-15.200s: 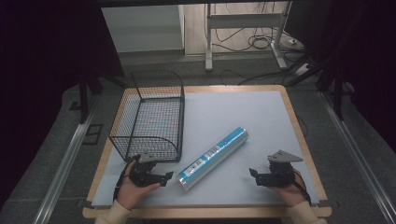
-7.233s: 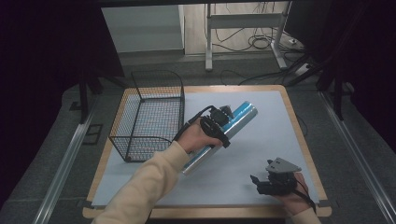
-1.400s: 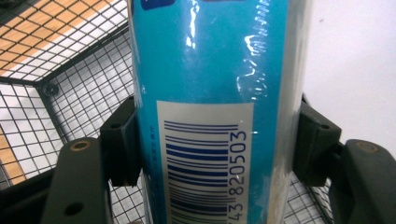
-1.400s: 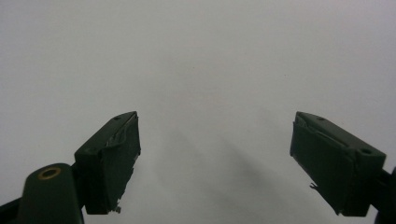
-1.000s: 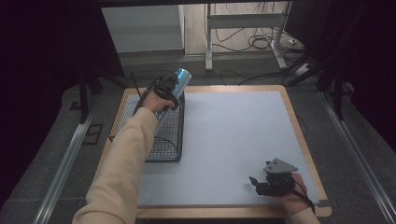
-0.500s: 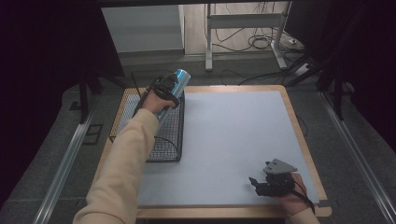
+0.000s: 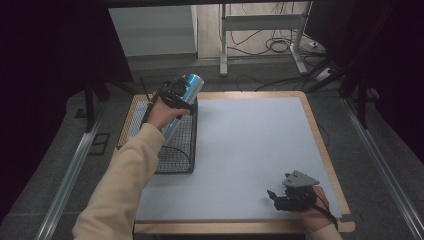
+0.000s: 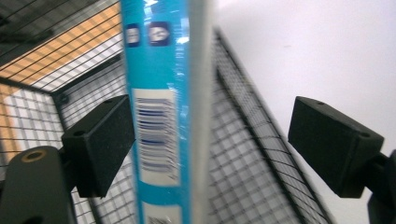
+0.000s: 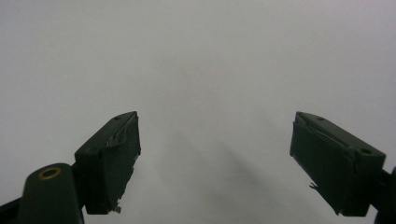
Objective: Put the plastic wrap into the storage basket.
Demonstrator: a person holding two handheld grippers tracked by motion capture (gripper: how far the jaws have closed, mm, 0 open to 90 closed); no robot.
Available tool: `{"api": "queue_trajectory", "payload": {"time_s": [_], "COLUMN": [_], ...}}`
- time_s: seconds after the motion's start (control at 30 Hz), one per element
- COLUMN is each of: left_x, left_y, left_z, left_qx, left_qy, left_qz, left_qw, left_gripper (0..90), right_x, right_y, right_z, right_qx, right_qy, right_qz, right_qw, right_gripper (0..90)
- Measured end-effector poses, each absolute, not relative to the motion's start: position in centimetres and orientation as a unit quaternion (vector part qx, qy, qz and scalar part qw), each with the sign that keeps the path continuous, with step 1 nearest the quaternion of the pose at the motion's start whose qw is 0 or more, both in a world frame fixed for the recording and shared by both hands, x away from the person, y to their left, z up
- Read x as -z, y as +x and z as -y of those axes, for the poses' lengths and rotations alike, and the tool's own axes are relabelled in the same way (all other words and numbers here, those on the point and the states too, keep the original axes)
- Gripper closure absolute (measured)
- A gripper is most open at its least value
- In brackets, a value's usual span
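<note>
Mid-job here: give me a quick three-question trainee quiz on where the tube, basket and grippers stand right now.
1. True or false: the left gripper is clamped on the tube.
2. Where does the tube's lower end sit? A) flat on the mat B) inside the basket C) on the floor
3. What lies between the right gripper's jaws?

Key:
1. False. The jaws have just been opening; the tube stands between them, apart from one pad at least.
2. B. It leans up out of the basket, top end above the far rim.
3. Nothing; it is open over the bare mat.
</note>
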State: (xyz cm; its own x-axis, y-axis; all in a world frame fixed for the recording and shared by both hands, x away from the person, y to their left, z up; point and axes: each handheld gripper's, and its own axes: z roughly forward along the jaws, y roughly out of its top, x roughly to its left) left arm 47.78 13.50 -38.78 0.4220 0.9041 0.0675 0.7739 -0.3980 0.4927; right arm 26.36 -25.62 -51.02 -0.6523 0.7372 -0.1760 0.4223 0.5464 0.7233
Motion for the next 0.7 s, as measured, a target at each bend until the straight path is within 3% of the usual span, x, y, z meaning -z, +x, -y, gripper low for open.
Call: {"api": "queue_trajectory", "payload": {"time_s": [0.43,0.7], "left_x": [36.6,37.3], "left_y": [42.3,40.3], "left_z": [-12.9,-12.1], "left_qx": [-0.131,-0.119], "left_qy": [0.829,0.838], "left_qz": [-0.454,-0.432], "left_qw": [0.298,0.312], "left_gripper": [14.7,15.5], "right_x": [50.7,50.7], "right_y": [26.3,26.6], "right_z": [26.1,25.9], "right_qx": [-0.338,-0.341], "right_qy": [0.352,0.348], "right_qz": [-0.837,-0.838], "right_qw": [0.247,0.247], "right_gripper": [16.3,16.3]}}
